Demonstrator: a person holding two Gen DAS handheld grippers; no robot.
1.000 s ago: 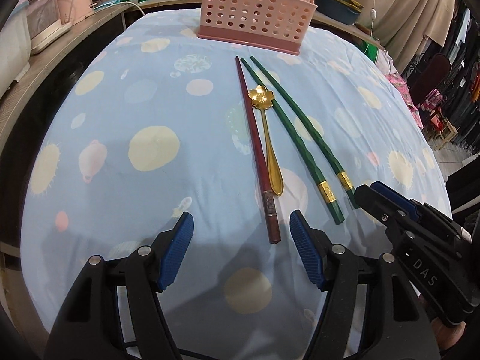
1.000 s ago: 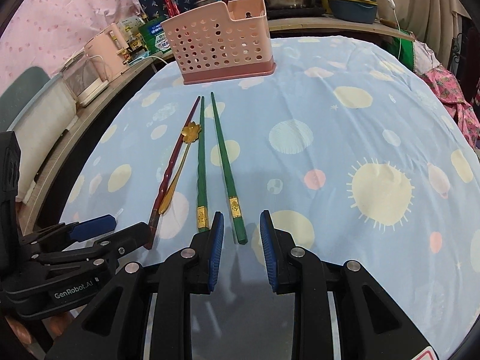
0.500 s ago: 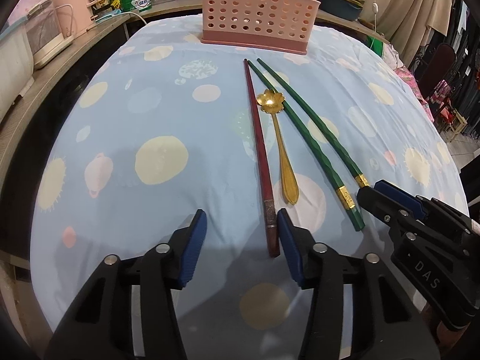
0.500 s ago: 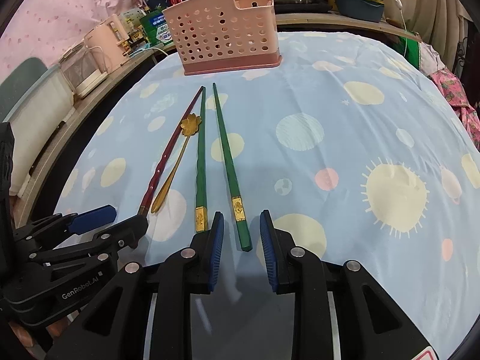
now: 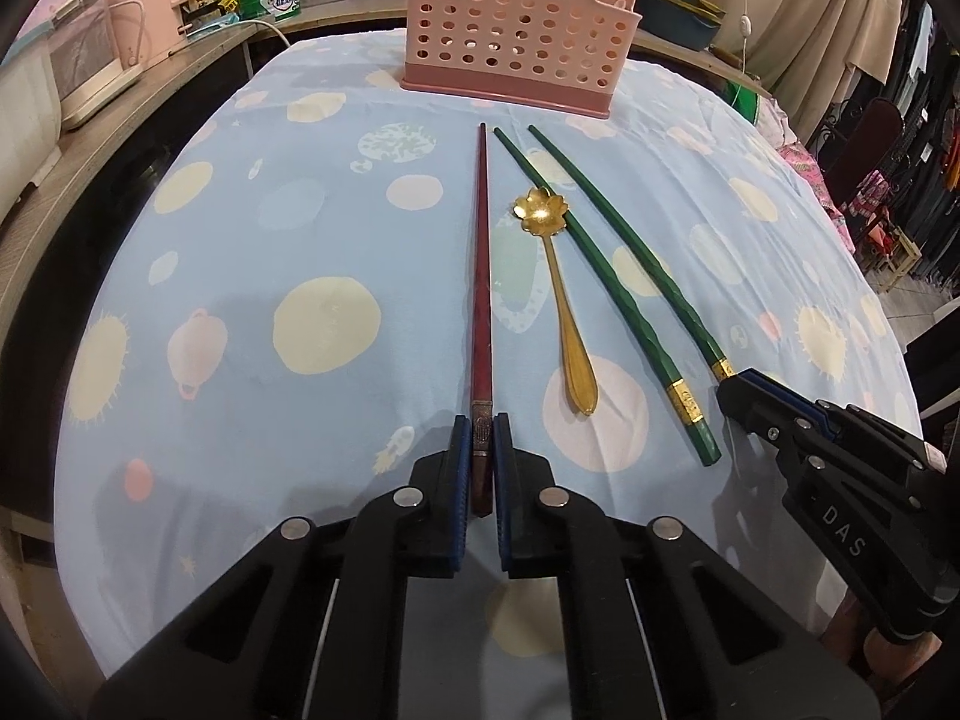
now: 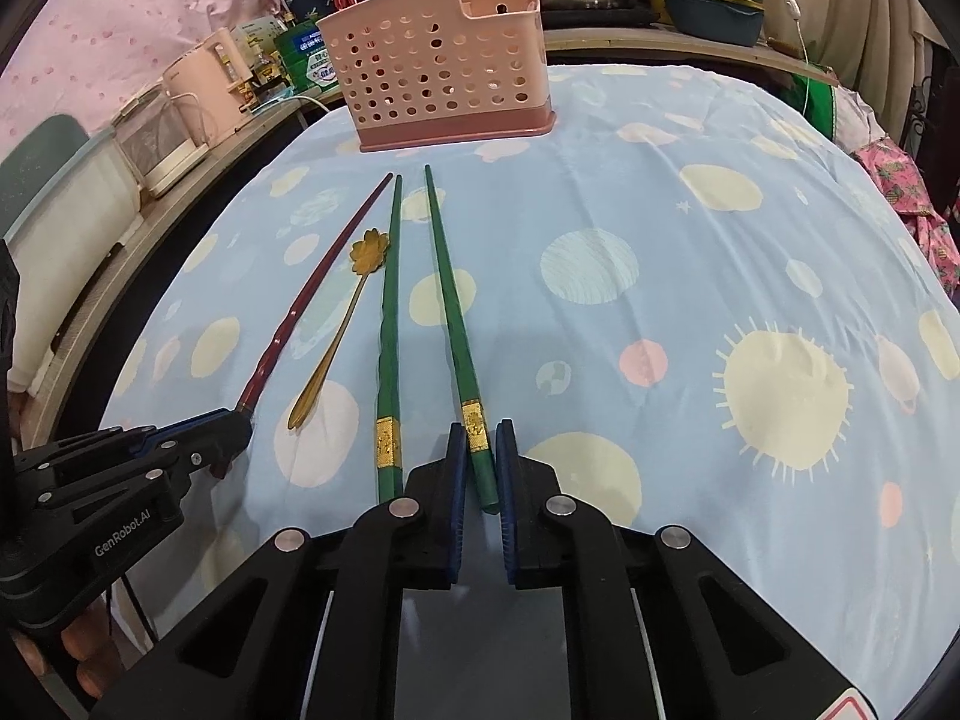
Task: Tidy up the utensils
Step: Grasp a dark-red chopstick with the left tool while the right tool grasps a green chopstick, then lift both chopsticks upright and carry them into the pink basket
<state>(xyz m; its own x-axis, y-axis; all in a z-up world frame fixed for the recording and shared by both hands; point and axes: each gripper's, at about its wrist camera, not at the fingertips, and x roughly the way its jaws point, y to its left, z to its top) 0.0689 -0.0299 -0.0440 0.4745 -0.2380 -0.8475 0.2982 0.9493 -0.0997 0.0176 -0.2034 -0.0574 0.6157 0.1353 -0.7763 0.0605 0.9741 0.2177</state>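
Seen from the left wrist, the left gripper (image 5: pixel 482 461) is closing, its blue pads pressed on the thick end of the red chopstick (image 5: pixel 481 276). This chopstick is laid flat on the tablecloth (image 5: pixel 252 276), its thin tip pointed to the pink basket (image 5: pixel 510 24) (not touching it).

From the right wrist, the right gripper (image 6: pixel 480 468) is closed on the right green chopstick (image 6: pixel 451 300), just below its gold band, the long axis also directed to the basket.
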